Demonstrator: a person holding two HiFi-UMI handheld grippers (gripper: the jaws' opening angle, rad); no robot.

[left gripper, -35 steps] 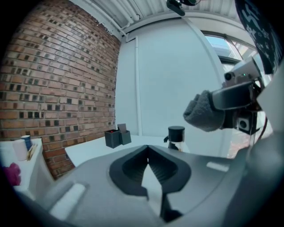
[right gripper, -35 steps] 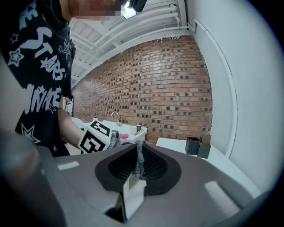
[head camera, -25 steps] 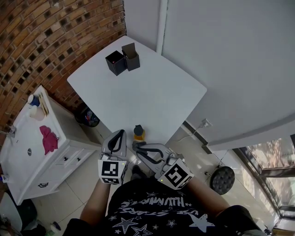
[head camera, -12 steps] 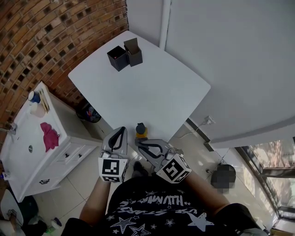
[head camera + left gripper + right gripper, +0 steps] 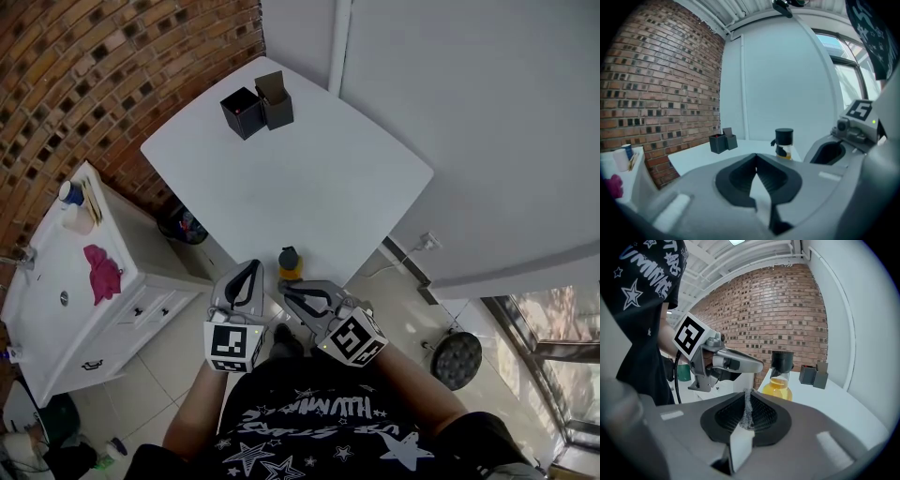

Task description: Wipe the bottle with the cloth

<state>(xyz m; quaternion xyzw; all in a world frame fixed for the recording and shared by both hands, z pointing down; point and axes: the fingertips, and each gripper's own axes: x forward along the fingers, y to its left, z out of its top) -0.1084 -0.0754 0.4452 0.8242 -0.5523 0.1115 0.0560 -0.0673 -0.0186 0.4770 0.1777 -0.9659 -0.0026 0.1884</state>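
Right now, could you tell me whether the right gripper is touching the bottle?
Apart. The left gripper view shows a white gap between the bottle and the right gripper.

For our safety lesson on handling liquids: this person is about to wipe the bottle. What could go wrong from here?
1. The bottle of yellow liquid stands at the table's near edge. A nudge from the right tongs close beside it could tip it to the floor.
2. The pink cloth lies on the side cabinet, not yet picked up, so fetching it means reaching away.
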